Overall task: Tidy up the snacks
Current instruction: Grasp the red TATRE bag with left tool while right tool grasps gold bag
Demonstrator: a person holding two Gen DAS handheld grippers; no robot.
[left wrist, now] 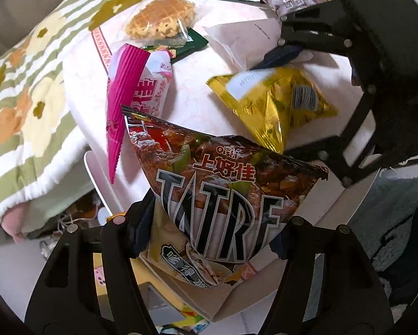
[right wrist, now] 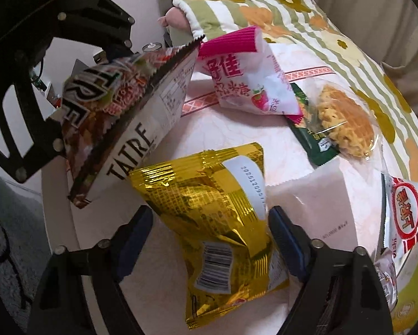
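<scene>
L claw (left wrist: 211, 231) clamped on dark TATRE chip bag (left wrist: 223, 192), pads on both sides of bag's lower part, bag lifted & tilted above the counter (left wrist: 192, 103). In R wrist view same bag (right wrist: 130, 117) hangs from L claw at upper left, white back panel w/ print facing cam, serrated top edge pointing toward the pink pack.

R claw (right wrist: 209, 231) narrowed round gold foil bag (right wrist: 209, 217); blue pads sit at bag's two sides, R pad touching foil, L pad at the edge — looks gripped, bag crumpled between. Barcode faces up. In L wrist view gold bag (left wrist: 276, 103) sits right of center w/ R claw (left wrist: 281, 58) at its top end; whether lifted off counter, can't tell.

Rest on counter, pale pink patterned cloth: pink/white strawberry snack pack (right wrist: 245, 83) w/ magenta sealed end, near TATRE bag. Beside it dark green packet (right wrist: 312, 139), partly under clear pack w/ waffle-type cookie (right wrist: 346, 120). White pouch (right wrist: 312, 195) just beside gold bag. Red/white shrimp flakes bag (right wrist: 407, 212) at far R edge. Floral green-striped quilt (right wrist: 306, 14) behind counter. Grey rug (right wrist: 5, 223) below, floor level.
</scene>
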